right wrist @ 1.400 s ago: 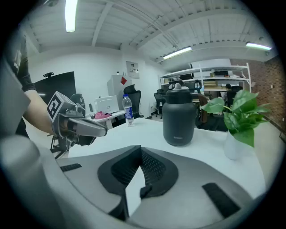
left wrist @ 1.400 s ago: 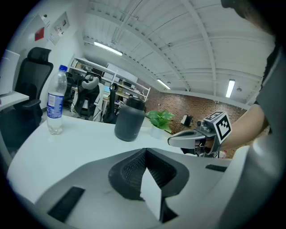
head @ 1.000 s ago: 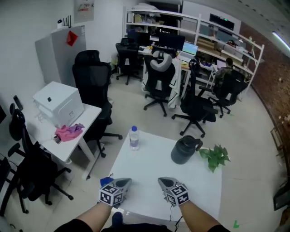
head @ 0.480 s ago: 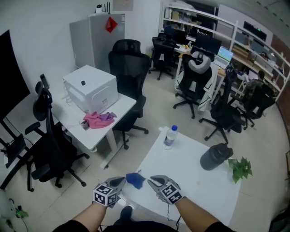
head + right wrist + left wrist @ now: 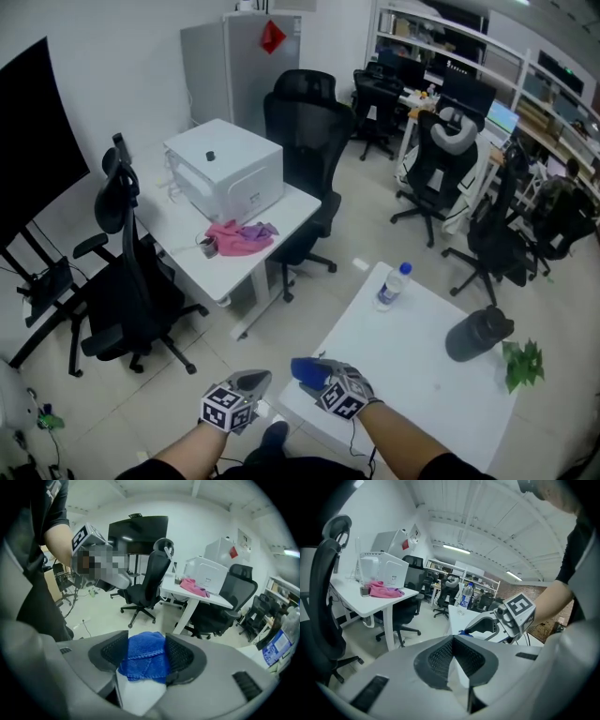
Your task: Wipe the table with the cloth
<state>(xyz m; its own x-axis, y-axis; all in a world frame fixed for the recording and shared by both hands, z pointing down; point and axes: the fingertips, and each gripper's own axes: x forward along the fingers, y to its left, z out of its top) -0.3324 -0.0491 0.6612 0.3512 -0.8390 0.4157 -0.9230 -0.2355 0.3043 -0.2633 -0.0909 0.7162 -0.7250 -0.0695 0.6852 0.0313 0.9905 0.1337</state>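
since a second ago the right gripper [image 5: 322,373] has come across to the near left corner of the table [image 5: 417,361], and its jaws have just been opening. they now stand wide apart with the blue cloth [image 5: 145,660] between them. the cloth fills the gap from pad to pad, but no squeeze shows, so this reads as a grip about to be made and not yet made.

the cloth sits bunched on that corner of the table, straight ahead of the right gripper and inside its reach. it has no clear long side, though its folds run roughly along the line of the jaws. the right gripper is plainly the nearer one and only has to close.

the left gripper [image 5: 253,381] is closed and empty. it hangs just off the table's near left corner, over the floor, close beside the right gripper but apart from the cloth.

the right forearm reaches in from the near edge of the table, the gripper tilted forward and down. most of the table top lies beyond it and to its right.
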